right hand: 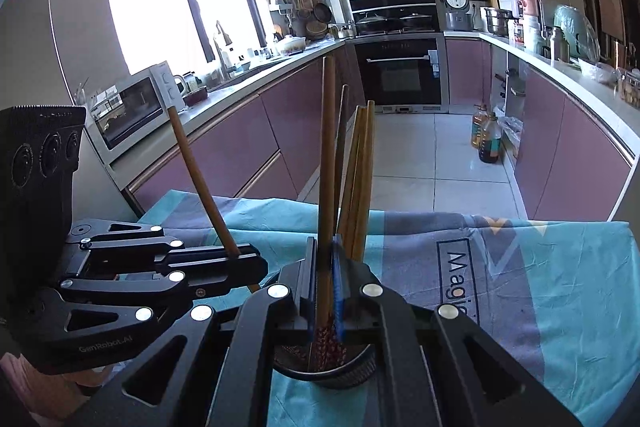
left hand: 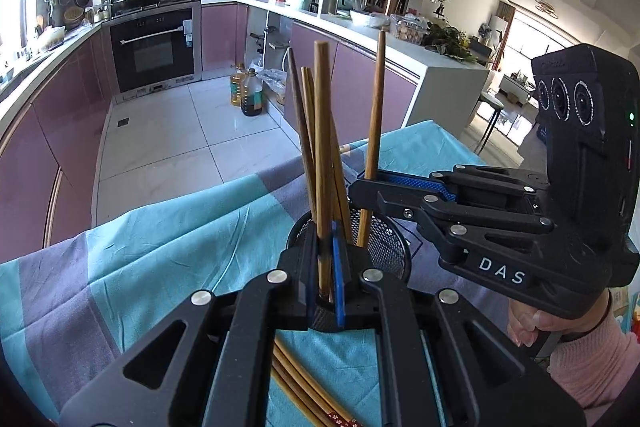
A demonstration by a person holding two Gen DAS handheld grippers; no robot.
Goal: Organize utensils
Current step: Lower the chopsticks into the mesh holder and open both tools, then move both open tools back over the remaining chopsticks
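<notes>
**Both grippers clamp chopsticks at the mesh cup**

Brown wooden chopsticks [left hand: 306, 131] stand upright in a round black mesh cup [left hand: 386, 241] at lower centre of the left view, on a table under a teal and grey cloth [left hand: 168, 227].

The left hand-held gripper [left hand: 327, 259] is clenched on one chopstick [left hand: 322, 147] over the cup's near rim. The right hand-held gripper [left hand: 370, 181] enters from the right, grasping another chopstick [left hand: 376, 131] that leans into the cup.

More chopsticks [left hand: 304, 387] lie on the cloth, partly hidden beneath the left gripper. The cup's base is hidden by the grippers.
</notes>
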